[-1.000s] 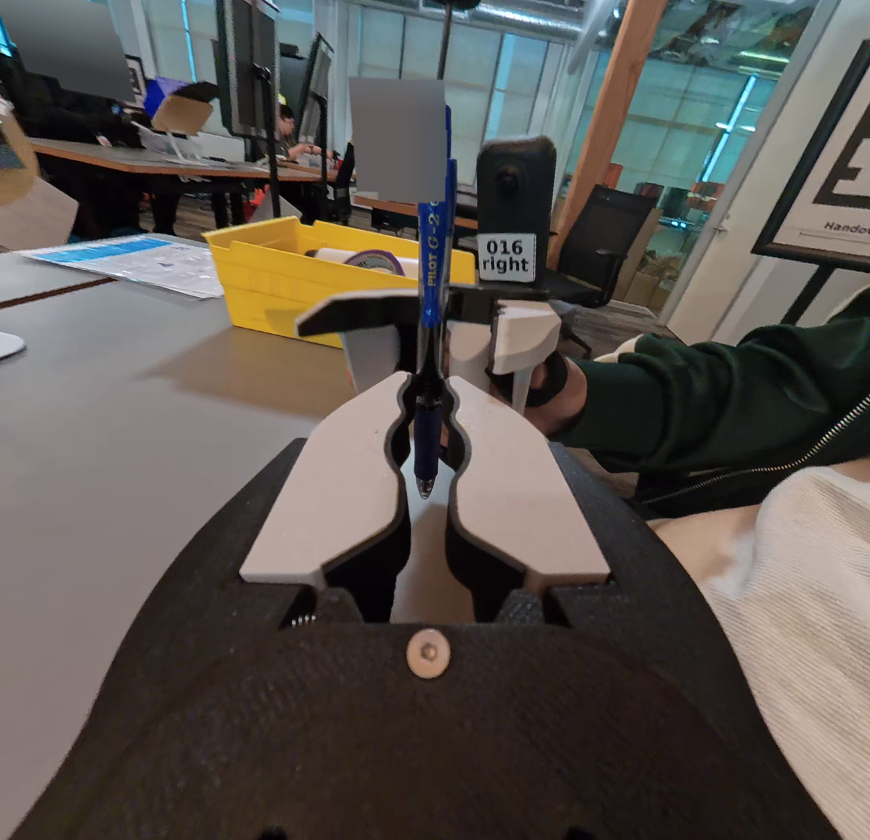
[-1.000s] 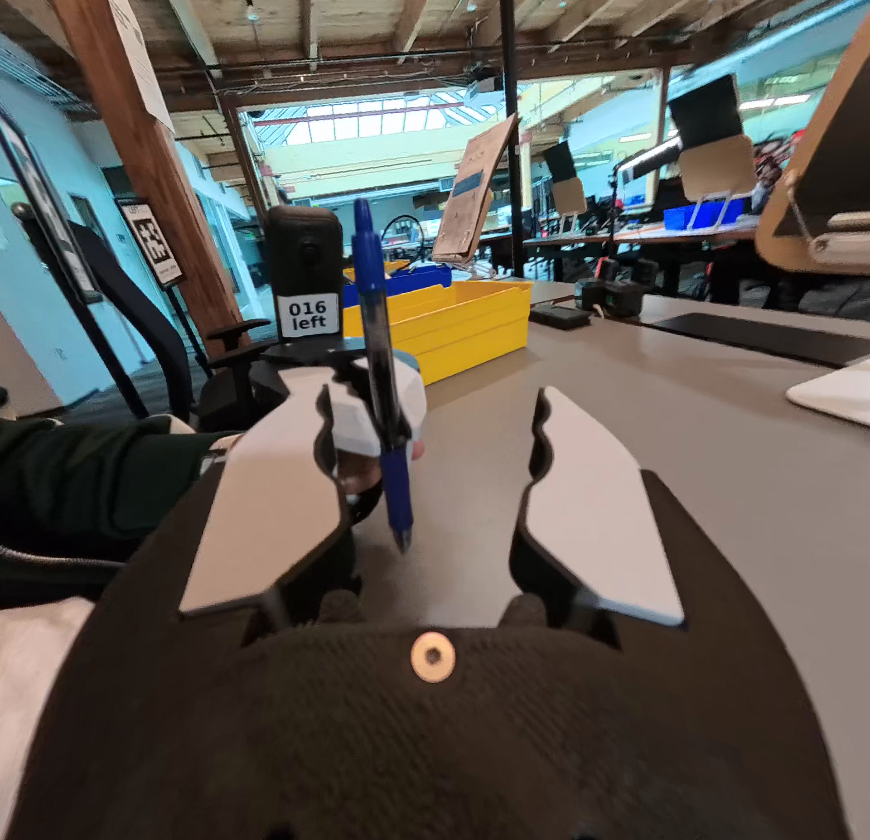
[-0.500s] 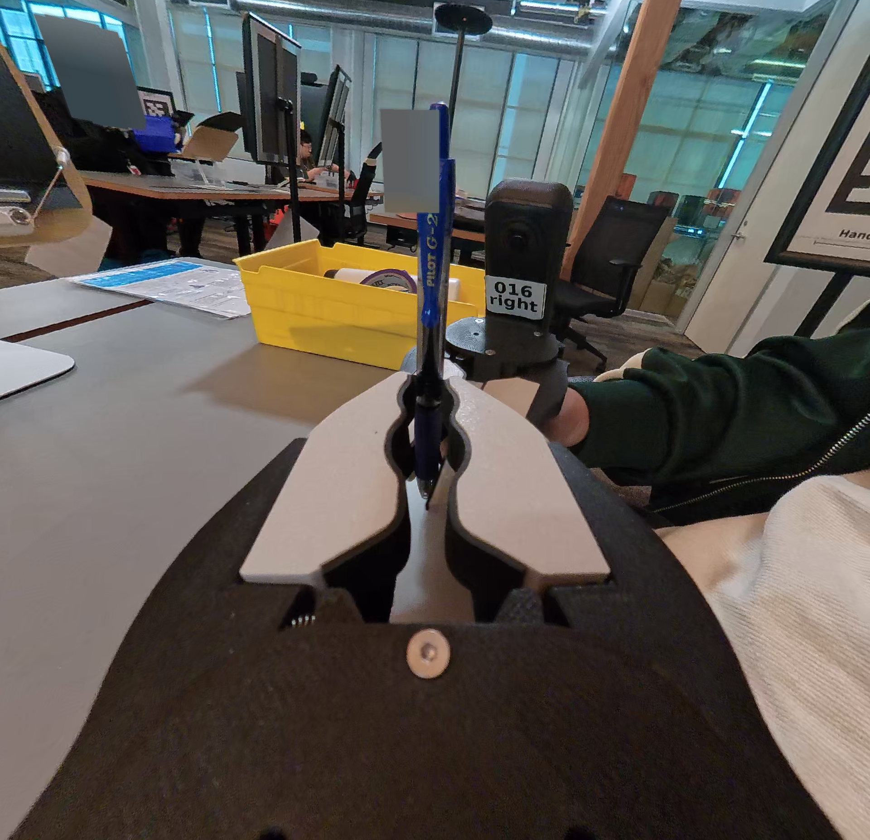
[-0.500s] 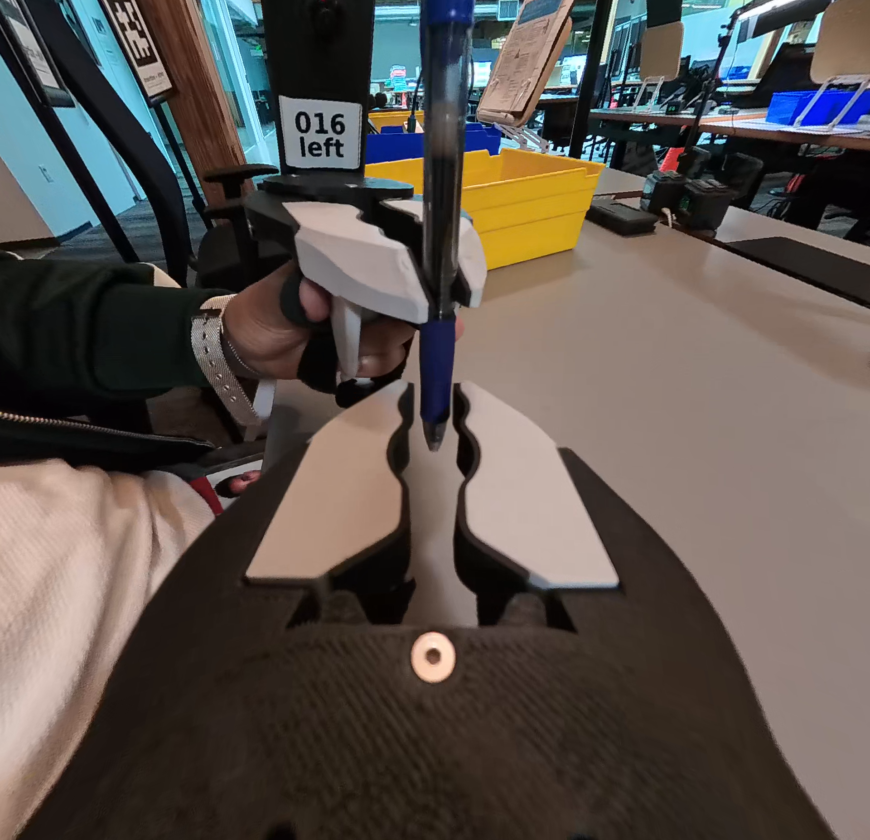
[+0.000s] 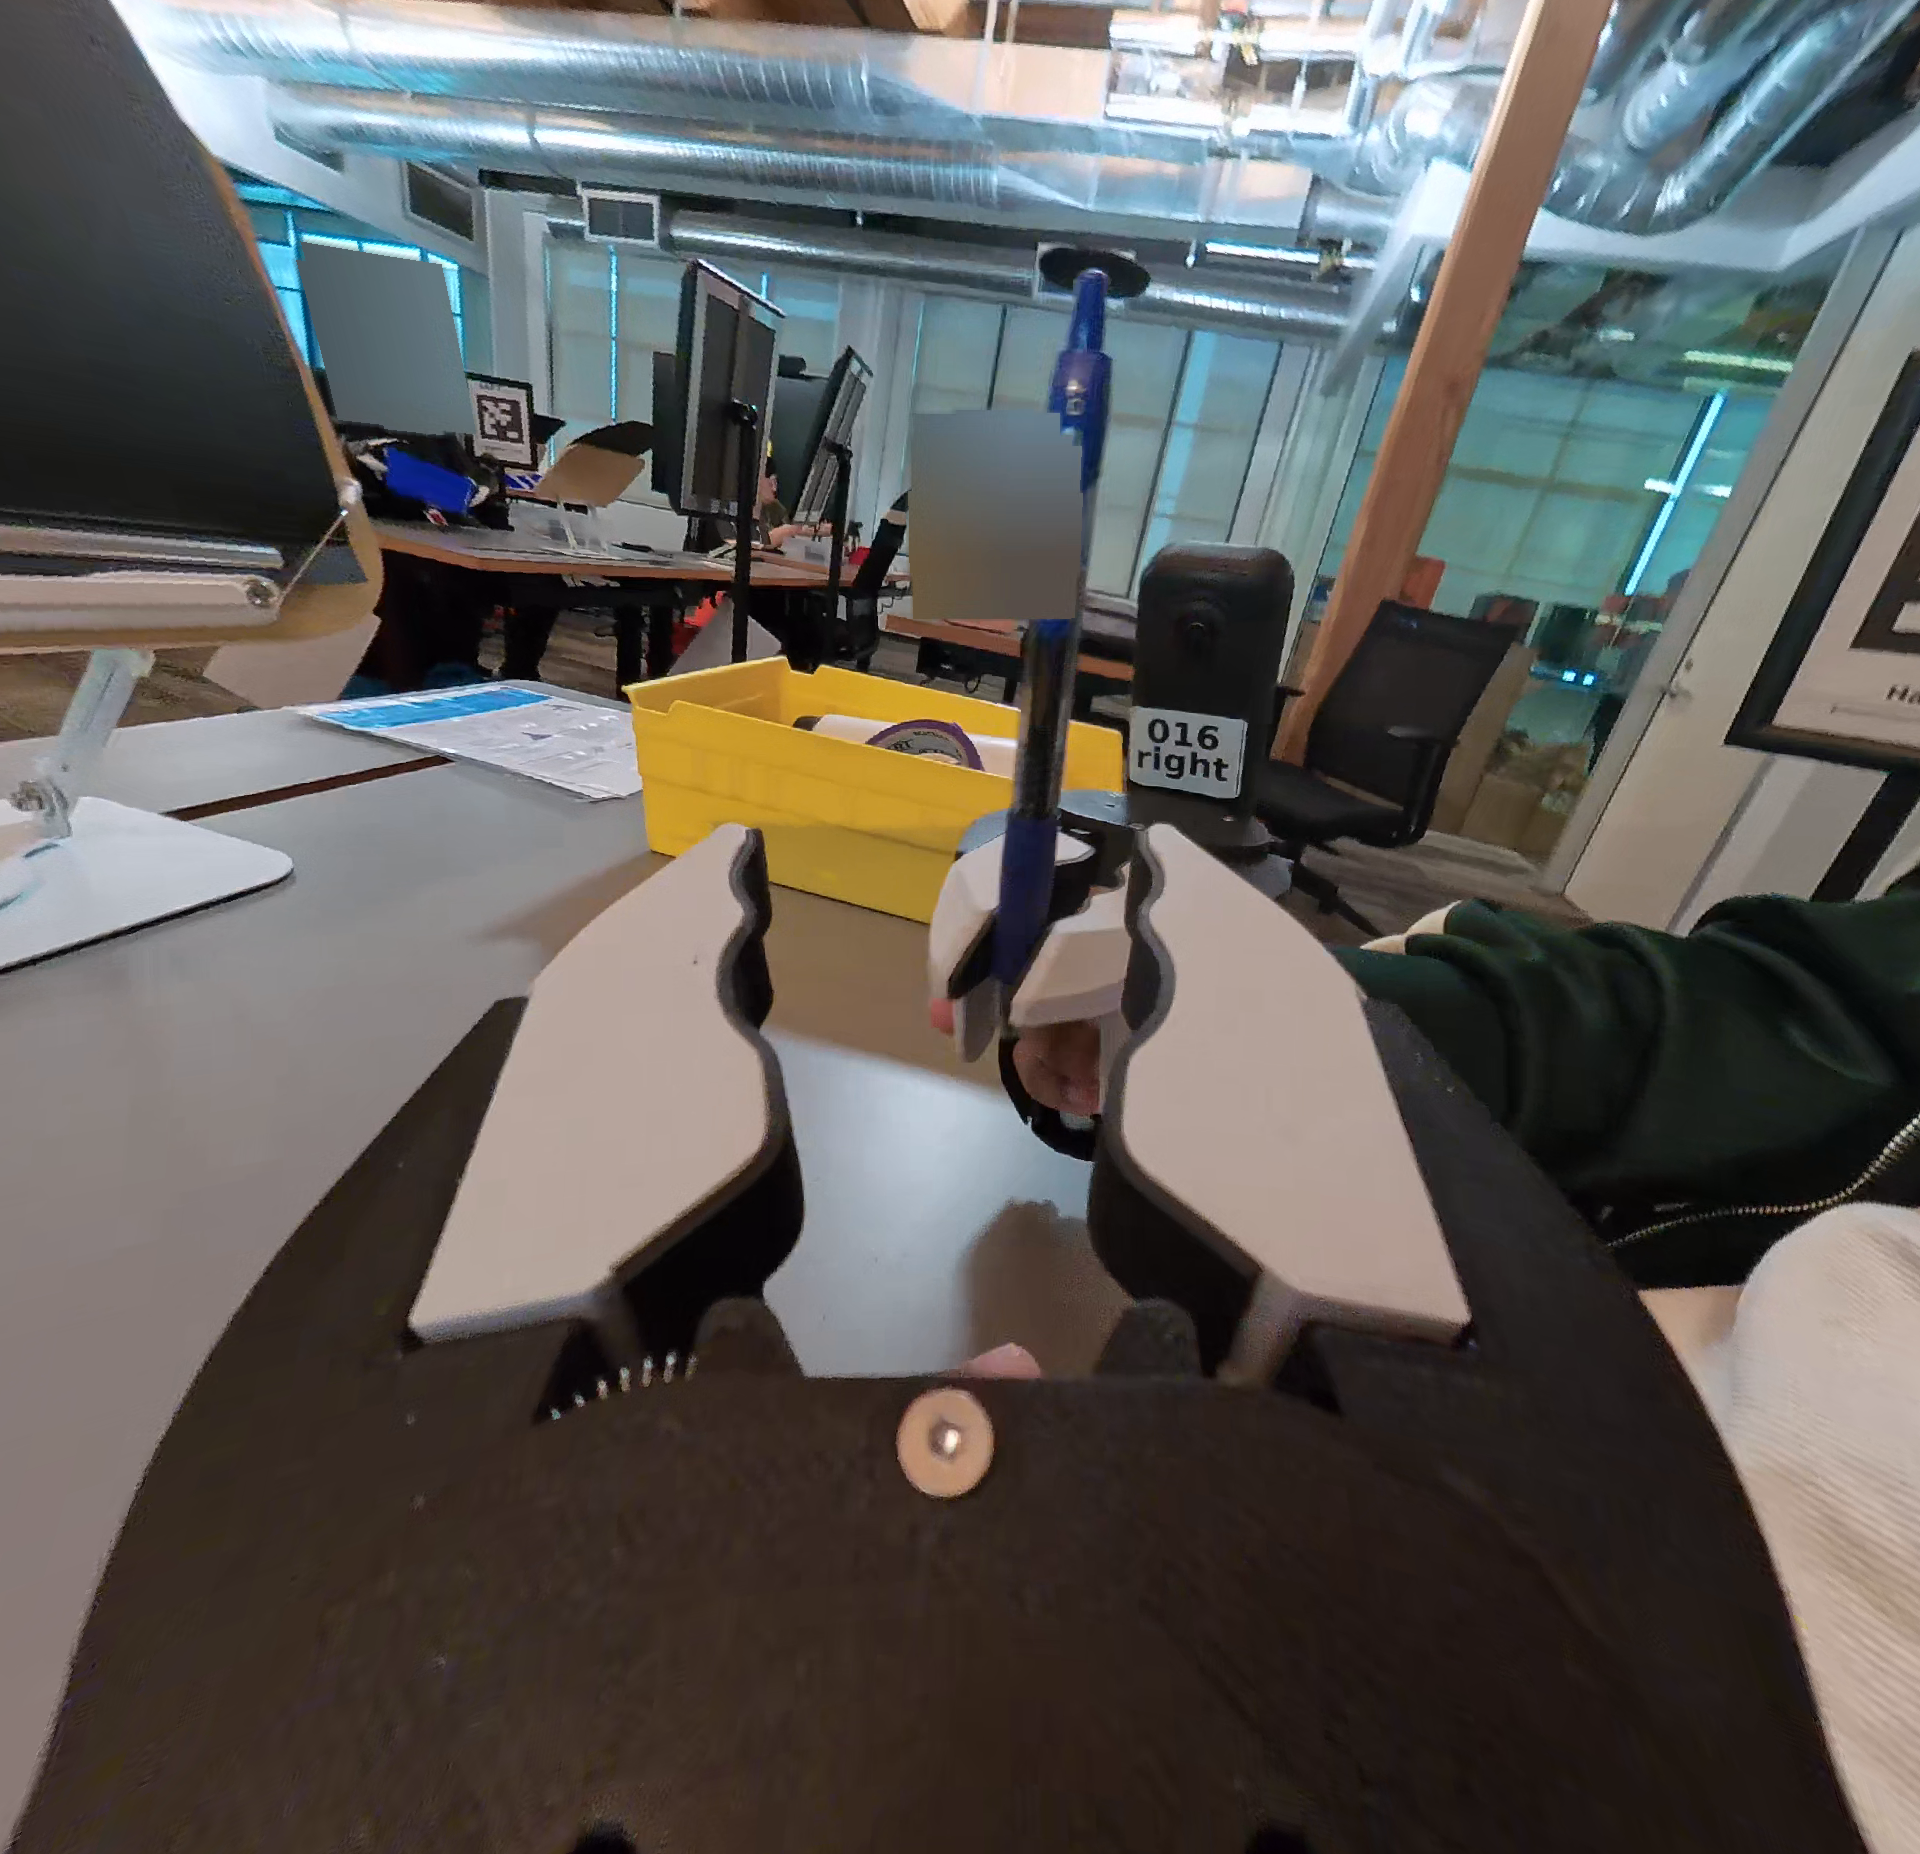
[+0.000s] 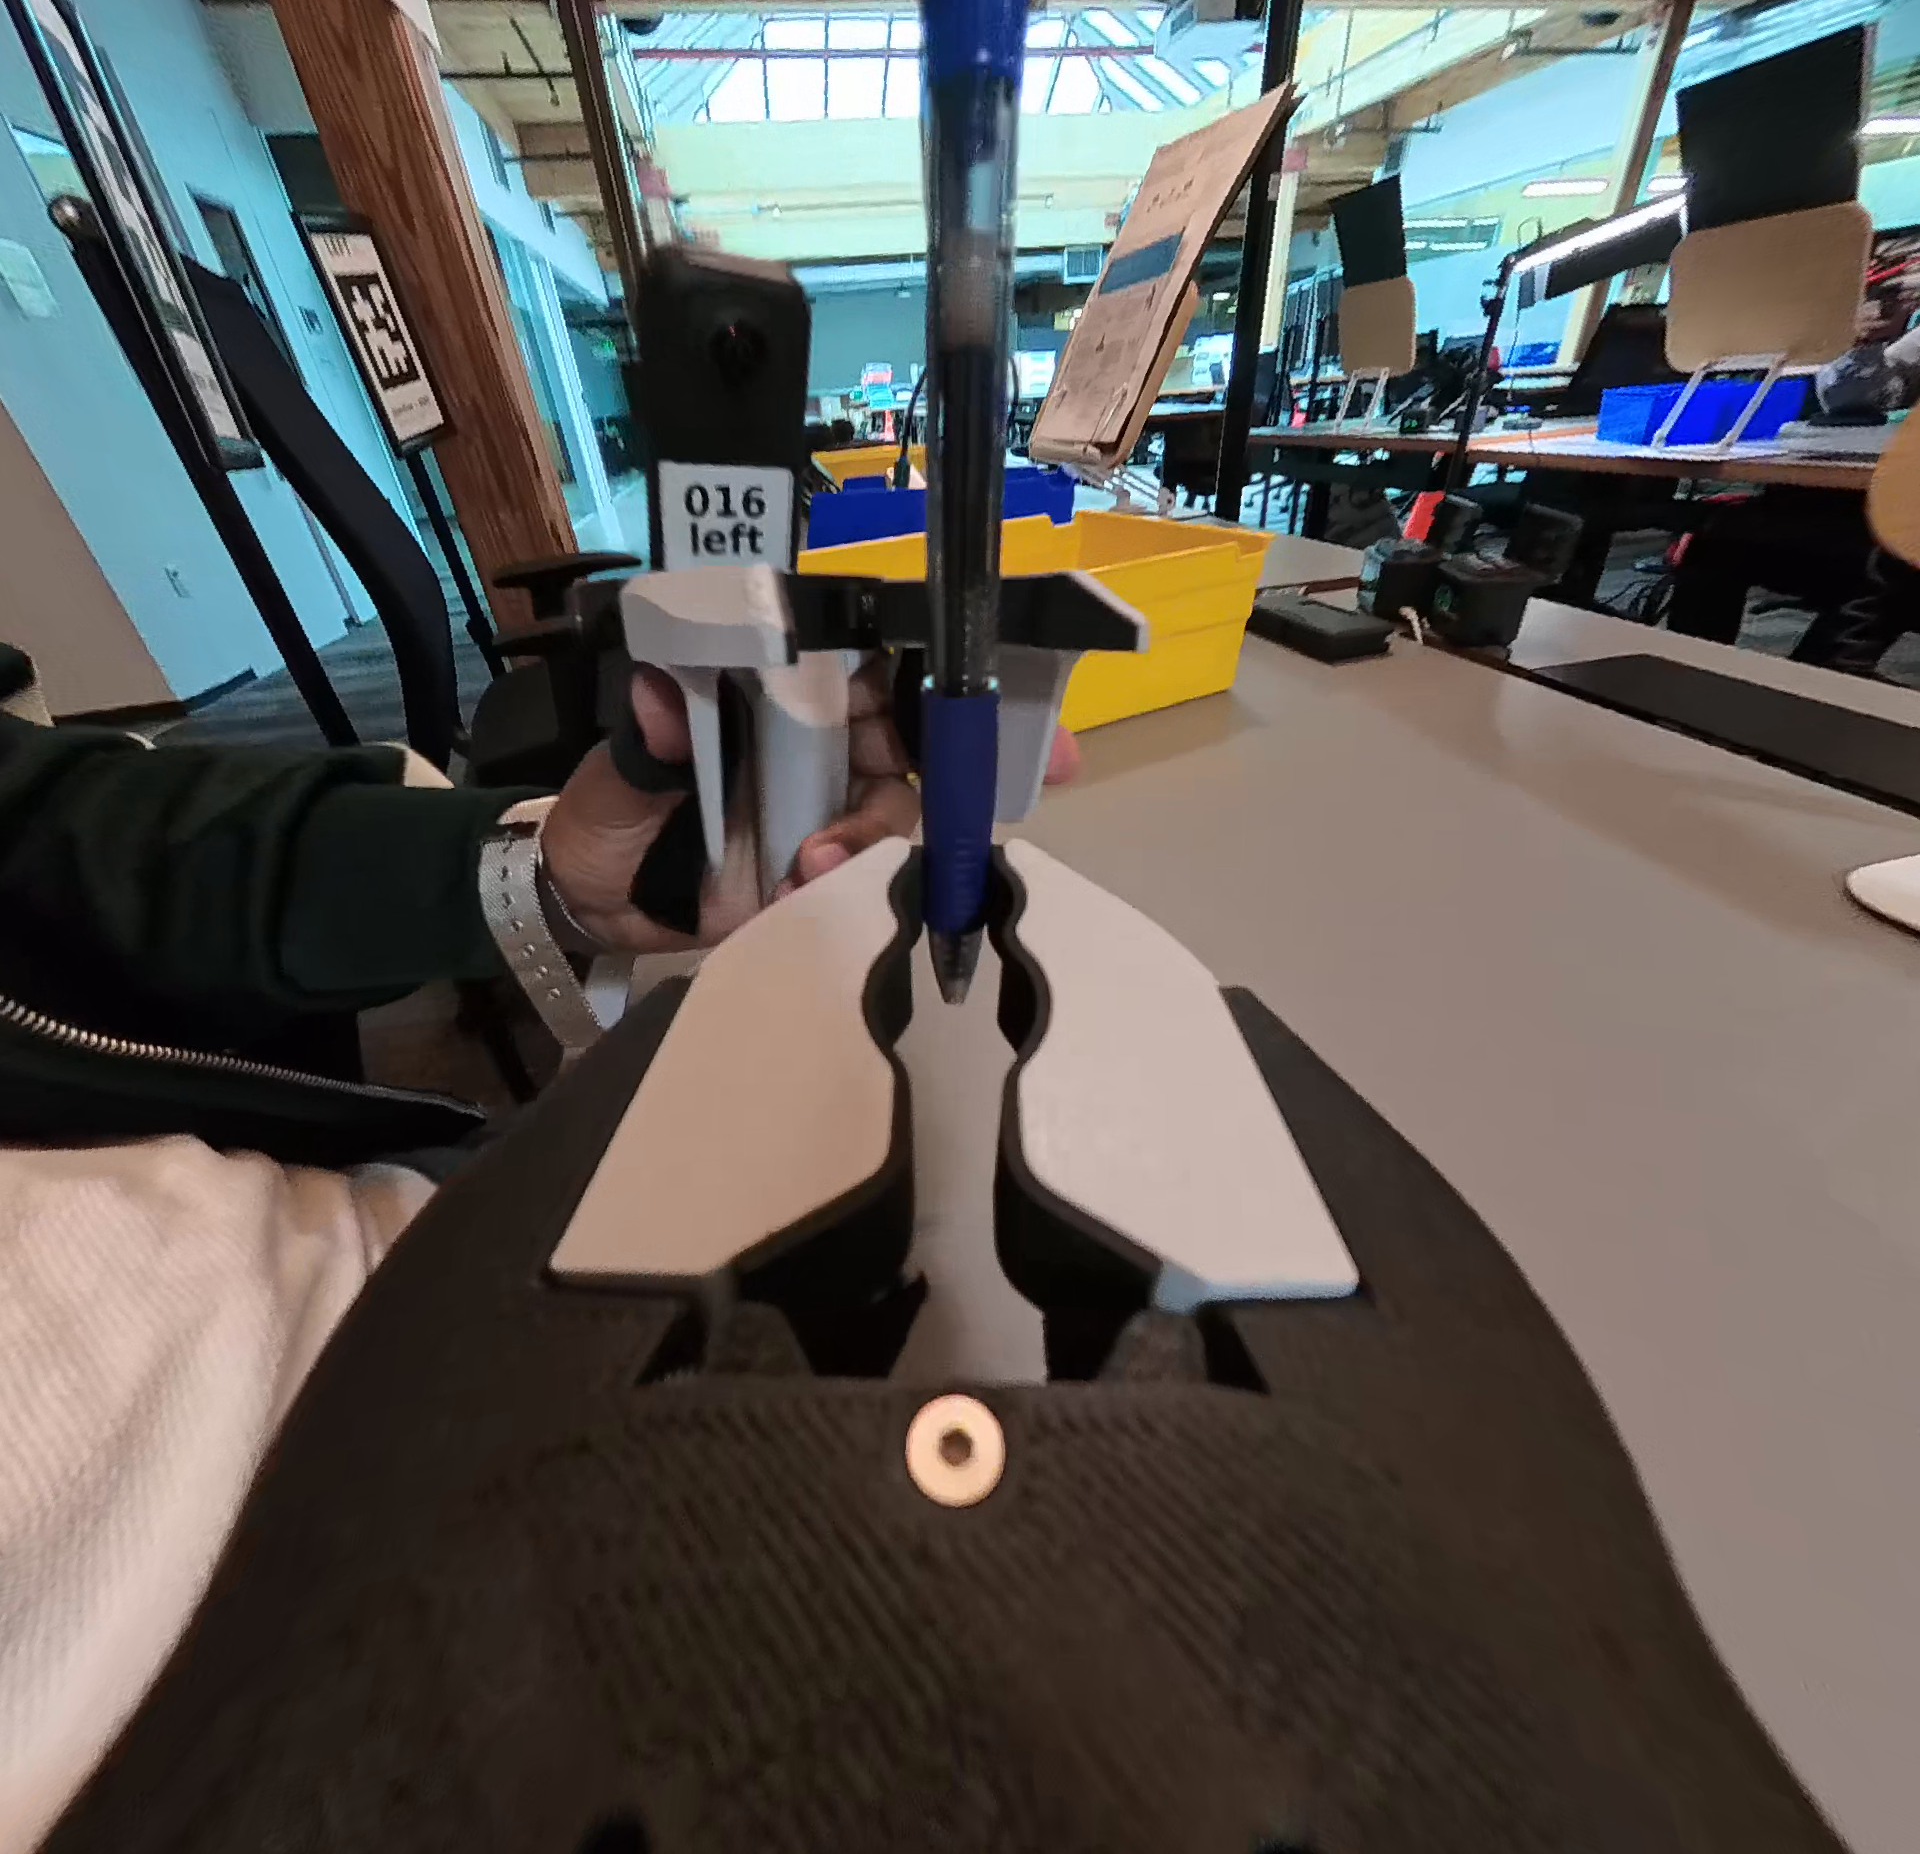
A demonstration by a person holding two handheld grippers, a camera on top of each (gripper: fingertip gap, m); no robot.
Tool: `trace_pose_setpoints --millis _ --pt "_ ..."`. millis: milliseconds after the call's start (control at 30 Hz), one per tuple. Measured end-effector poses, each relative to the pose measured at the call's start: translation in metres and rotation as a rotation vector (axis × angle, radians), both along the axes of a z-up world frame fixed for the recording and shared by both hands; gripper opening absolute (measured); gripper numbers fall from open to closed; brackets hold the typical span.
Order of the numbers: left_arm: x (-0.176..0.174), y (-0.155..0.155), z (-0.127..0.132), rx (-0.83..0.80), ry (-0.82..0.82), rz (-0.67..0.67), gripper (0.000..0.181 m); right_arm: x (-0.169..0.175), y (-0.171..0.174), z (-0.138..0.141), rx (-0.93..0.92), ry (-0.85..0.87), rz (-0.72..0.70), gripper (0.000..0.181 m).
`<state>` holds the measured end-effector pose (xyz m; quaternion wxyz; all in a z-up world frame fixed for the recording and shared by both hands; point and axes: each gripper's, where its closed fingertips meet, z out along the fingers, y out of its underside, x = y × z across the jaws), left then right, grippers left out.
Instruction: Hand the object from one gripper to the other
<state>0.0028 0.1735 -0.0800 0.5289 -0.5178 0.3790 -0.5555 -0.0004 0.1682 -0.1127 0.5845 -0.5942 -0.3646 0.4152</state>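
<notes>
With the right claw (image 6: 956,895) pinched tight on the upright blue plastic pen (image 6: 961,454) and the left claw (image 5: 945,931) wide open, empty, just beside: handed over, only backing away left.

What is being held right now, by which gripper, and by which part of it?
The right gripper holds the blue pen upright by its blue rubber grip section near the tip. The left gripper is open and holds nothing.
</notes>
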Motion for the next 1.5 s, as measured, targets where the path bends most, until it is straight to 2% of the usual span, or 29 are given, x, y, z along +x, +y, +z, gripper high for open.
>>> trace_pose_setpoints --millis 167,333,433,567,700,833,933,1100,1200,1267,1367,1433,1500 --pt "-0.013 0.014 0.000 -0.084 -0.061 0.005 0.065 0.008 0.001 0.010 -0.001 0.061 0.003 0.011" --pt "-0.014 0.011 0.002 -0.106 -0.086 -0.038 0.057 0.006 -0.002 0.010 -0.001 0.060 0.021 0.011" --pt "-0.008 -0.003 0.002 -0.152 -0.099 -0.177 0.050 -0.001 -0.011 0.008 -0.018 0.055 0.100 0.011" --pt "-0.002 -0.036 0.008 -0.242 -0.148 -0.469 0.042 -0.020 -0.049 0.010 -0.093 0.093 0.375 0.011" --pt "-0.005 -0.072 0.018 -0.214 -0.183 -0.699 0.041 -0.034 -0.074 0.007 -0.115 0.068 0.526 0.011" --pt "-0.007 -0.090 0.020 -0.187 -0.176 -0.800 0.023 -0.041 -0.088 0.008 -0.129 0.075 0.602 0.011" --pt "-0.009 -0.091 0.021 -0.192 -0.185 -0.822 0.016 -0.041 -0.091 0.010 -0.135 0.085 0.615 0.011" --pt "-0.007 -0.084 0.020 -0.181 -0.169 -0.766 0.012 -0.038 -0.082 0.010 -0.137 0.111 0.585 0.013" --pt "-0.005 -0.065 0.018 -0.156 -0.168 -0.620 0.011 -0.034 -0.069 0.009 -0.170 0.131 0.521 0.031" --pt "-0.007 -0.046 0.018 -0.118 -0.175 -0.470 0.011 -0.028 -0.049 0.005 -0.203 0.118 0.407 0.044" --pt "-0.014 -0.019 0.017 -0.081 -0.161 -0.237 0.011 -0.015 -0.022 0.004 -0.122 0.078 0.201 0.050" --pt "-0.014 -0.008 0.009 -0.038 -0.093 -0.119 0.011 -0.001 -0.006 0.010 -0.047 0.070 0.051 0.048" --pt "-0.008 -0.004 0.000 0.025 -0.011 -0.042 0.011 0.011 -0.001 0.023 0.041 0.083 -0.042 0.043"
